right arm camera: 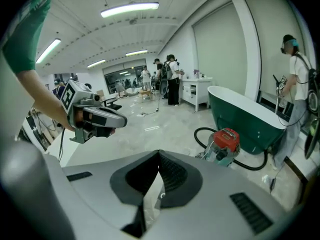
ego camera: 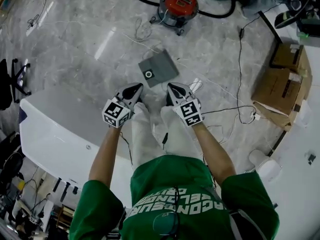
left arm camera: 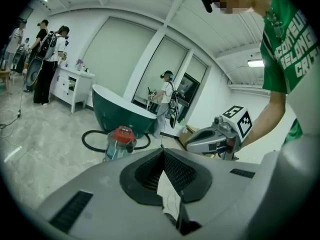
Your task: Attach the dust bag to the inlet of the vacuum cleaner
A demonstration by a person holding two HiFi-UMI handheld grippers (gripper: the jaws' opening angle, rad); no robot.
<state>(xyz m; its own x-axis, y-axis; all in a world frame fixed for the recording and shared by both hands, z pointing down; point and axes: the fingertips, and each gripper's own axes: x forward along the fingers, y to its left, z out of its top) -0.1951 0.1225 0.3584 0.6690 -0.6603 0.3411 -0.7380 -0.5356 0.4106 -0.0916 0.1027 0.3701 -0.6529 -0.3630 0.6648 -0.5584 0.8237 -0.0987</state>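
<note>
The grey dust bag (ego camera: 158,68) lies flat on the marble floor, its white-ringed opening facing up. Farther off stands the red-lidded vacuum cleaner (ego camera: 177,5), also seen in the left gripper view (left arm camera: 120,141) and the right gripper view (right arm camera: 224,144). My left gripper (ego camera: 137,88) and right gripper (ego camera: 171,87) hang side by side in the air, short of the bag. Both are shut with nothing between their jaws. Each gripper view shows its own jaws meeting at the tip, left (left arm camera: 161,150) and right (right arm camera: 159,153).
A black hose (ego camera: 220,13) loops behind the vacuum. Thin cables (ego camera: 239,59) trail over the floor. Cardboard boxes (ego camera: 281,84) sit at the right, a white tub rim (ego camera: 55,129) at my left. A green bathtub (right arm camera: 245,114) and several people (left arm camera: 47,59) stand beyond.
</note>
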